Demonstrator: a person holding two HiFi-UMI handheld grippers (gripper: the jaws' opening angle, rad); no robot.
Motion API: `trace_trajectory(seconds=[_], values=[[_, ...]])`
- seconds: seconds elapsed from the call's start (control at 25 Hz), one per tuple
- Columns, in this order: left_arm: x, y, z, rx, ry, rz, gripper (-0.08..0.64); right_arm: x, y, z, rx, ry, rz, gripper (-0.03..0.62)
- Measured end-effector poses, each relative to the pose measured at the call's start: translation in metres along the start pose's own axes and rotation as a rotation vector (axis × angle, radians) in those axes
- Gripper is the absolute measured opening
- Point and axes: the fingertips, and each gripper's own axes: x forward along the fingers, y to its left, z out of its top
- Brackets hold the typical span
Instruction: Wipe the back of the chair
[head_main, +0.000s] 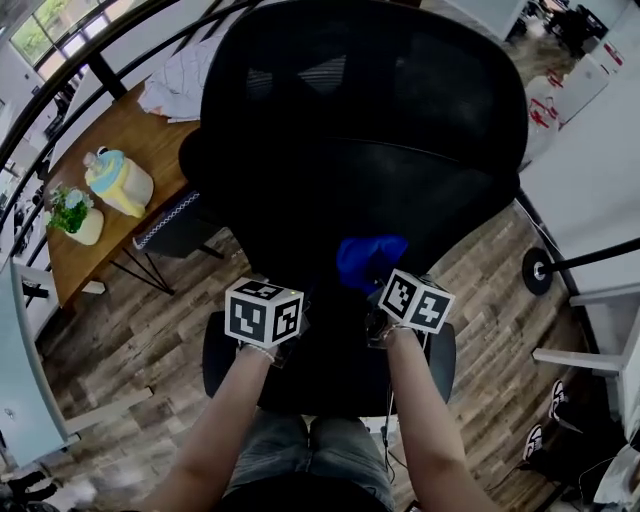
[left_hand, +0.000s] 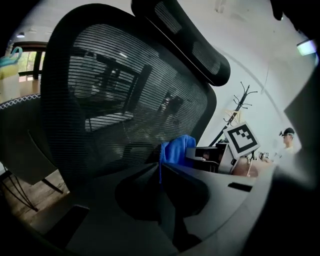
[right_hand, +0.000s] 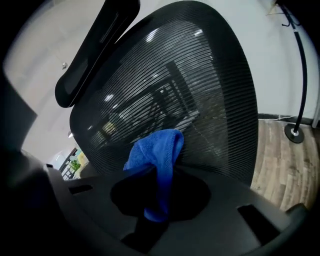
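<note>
A black mesh office chair stands right in front of me, its back (head_main: 370, 120) filling the head view. My right gripper (head_main: 378, 278) is shut on a blue cloth (head_main: 368, 258), which lies bunched against the lower part of the mesh back (right_hand: 200, 90). In the right gripper view the blue cloth (right_hand: 157, 155) hangs out of the right gripper (right_hand: 152, 200). My left gripper (head_main: 292, 282) hovers beside it on the left, close to the chair back (left_hand: 125, 90). The left gripper (left_hand: 161, 175) has its jaws together with nothing in them, and the blue cloth (left_hand: 177, 150) shows just beyond.
At left a wooden table (head_main: 130, 140) holds a yellow-and-blue bag (head_main: 118, 180), a potted plant (head_main: 72, 214) and white clothing (head_main: 185, 80). A dark stool (head_main: 175, 228) stands by it. A coat stand's base (head_main: 537, 270) and white furniture (head_main: 590, 170) are at right, shoes (head_main: 545, 425) on the wood floor.
</note>
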Motion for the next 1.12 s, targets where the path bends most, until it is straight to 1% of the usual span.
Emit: trace_trajectory(seconds=[0.16,0.72,1.12], values=[[0.015,-0.02,0.002,0.033,0.018,-0.025,0.028,-0.013,-0.027,0.01,0.016,-0.017,-0.024,0.069],[0.062,-0.07,0.004,0.089,0.069,-0.088,0.028,-0.046,-0.099,0.03,0.057,-0.046,-0.078,0.069],[0.072,-0.085,0.003,0.11,0.086,-0.107,0.028,-0.065,-0.131,0.037,0.103,-0.091,-0.138,0.068]])
